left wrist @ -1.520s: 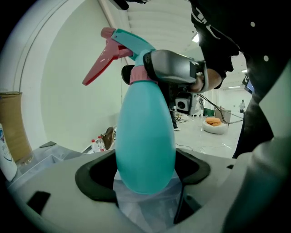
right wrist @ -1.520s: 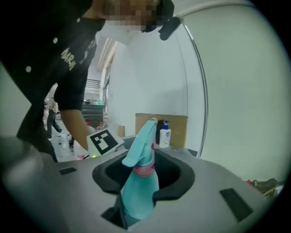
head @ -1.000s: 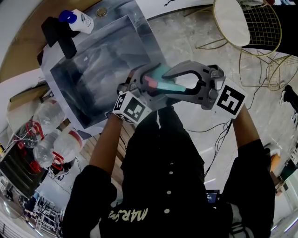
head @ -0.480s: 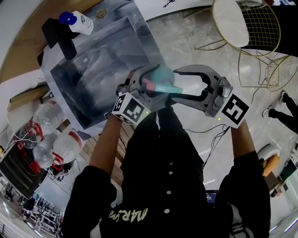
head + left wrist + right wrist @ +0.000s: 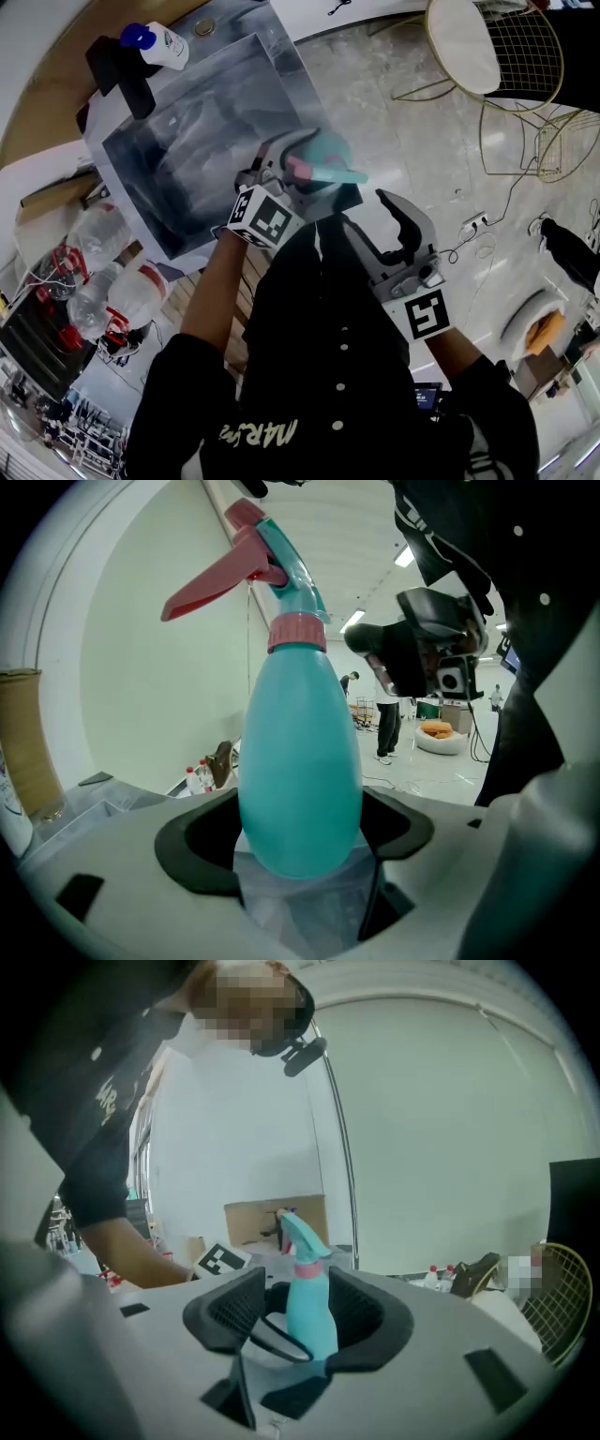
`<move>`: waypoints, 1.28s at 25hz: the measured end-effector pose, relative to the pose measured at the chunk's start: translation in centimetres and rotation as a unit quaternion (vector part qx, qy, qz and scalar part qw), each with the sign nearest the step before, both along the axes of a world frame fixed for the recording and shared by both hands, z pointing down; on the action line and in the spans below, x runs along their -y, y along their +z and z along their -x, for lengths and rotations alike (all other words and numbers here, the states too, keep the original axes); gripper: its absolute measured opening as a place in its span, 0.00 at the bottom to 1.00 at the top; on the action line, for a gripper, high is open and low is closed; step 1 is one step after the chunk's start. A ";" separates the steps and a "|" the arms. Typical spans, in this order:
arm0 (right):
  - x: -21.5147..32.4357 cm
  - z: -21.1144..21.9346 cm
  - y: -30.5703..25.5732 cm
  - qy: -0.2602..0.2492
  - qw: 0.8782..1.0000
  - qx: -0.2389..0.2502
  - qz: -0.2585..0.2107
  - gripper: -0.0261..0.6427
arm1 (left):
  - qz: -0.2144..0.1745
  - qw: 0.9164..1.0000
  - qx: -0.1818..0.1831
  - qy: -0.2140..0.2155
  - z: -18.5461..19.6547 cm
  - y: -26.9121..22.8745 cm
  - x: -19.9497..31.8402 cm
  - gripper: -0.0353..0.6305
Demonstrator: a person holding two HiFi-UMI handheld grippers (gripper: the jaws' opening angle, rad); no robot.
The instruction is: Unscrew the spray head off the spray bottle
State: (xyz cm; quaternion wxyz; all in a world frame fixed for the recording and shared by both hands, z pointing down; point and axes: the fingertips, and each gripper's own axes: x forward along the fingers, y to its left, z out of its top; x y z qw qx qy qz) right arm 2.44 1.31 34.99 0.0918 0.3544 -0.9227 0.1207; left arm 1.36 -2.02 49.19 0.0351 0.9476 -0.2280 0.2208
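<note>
The step in hand is the reset between twists. The spray head (image 5: 272, 560) sits on the spray bottle (image 5: 300, 761), with its pink collar (image 5: 297, 630) seated at the neck. Whether the thread has loosened at all cannot be told from these views.

The bottle is off the worktop (image 5: 42, 173). It is held in the air over the near right corner of the grey sheet (image 5: 187, 141), and the left gripper (image 5: 300, 841) has its fingers clenched on the lower body. The left forearm reaches out from the person's chest, and that gripper tips slightly downward.

The right gripper (image 5: 300, 1314) hangs near the chest, apart from the bottle and aimed back at it. Its fingers have just been easing closer together, yet they are released, with nothing pressed between them; the bottle shows only in the distance through the gap.

Next, the right gripper likely needs to go back in, close on the spray head at or above the collar, and turn it while the left holds the body fast.
</note>
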 end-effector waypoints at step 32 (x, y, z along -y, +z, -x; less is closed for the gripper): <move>2.6 4.9 1.7 0.035 0.999 -0.038 -0.005 0.46 | 0.007 1.000 0.012 -0.009 -0.3 0.0 -0.2 0.65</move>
